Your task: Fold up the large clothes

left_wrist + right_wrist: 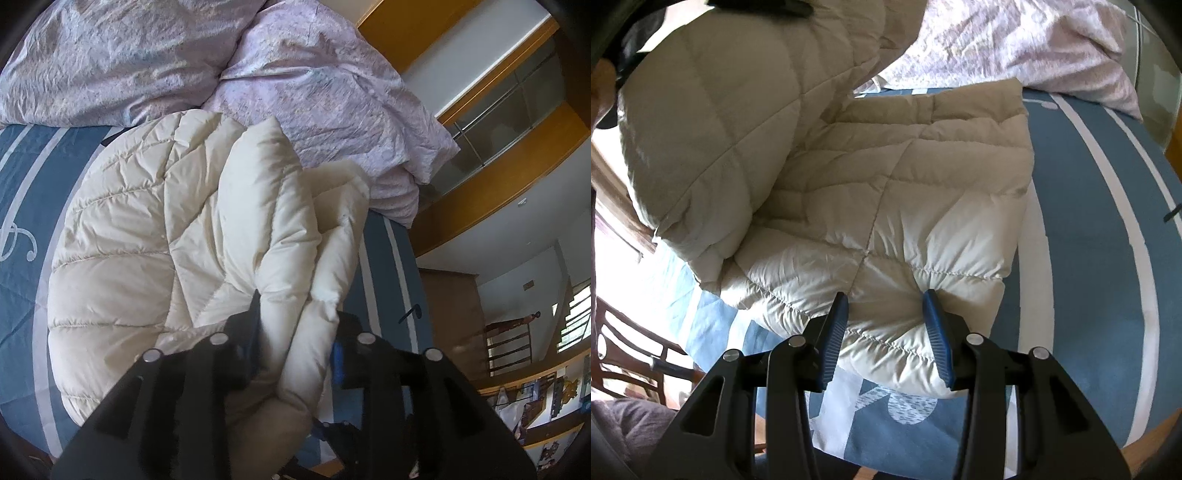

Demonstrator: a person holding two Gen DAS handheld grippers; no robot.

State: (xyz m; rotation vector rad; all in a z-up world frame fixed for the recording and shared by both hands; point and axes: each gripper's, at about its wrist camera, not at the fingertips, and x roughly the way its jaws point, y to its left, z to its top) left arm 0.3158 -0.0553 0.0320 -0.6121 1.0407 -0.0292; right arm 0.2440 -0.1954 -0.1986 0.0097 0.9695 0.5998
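A cream quilted puffer jacket (886,206) is lying on a bed (1089,295) covered with a blue sheet with white stripes. The right wrist view is showing the jacket's flat body stretching away from the near edge toward the far side, its long axis running near to far, with one bulky part (701,129) lifted and hanging over the left of the body. The right gripper (886,325) is closing its blue pads on the near hem — the padded cloth is bulging between them.

The left wrist view is showing what the other cannot: the left gripper (295,339) with a thick folded bundle of the jacket (184,240) sitting between its fingers. Whether the pads are pressing on the bundle or merely flanking it cannot be told from here. Beyond it, a crumpled lilac duvet (314,92) is piling up at the far end of the bed, touching the jacket's far edge. To the right, this view is also taking in wooden wall panelling (480,192) and a window (576,317) — the right view is catching only a dark wooden chair (635,350) at its near left
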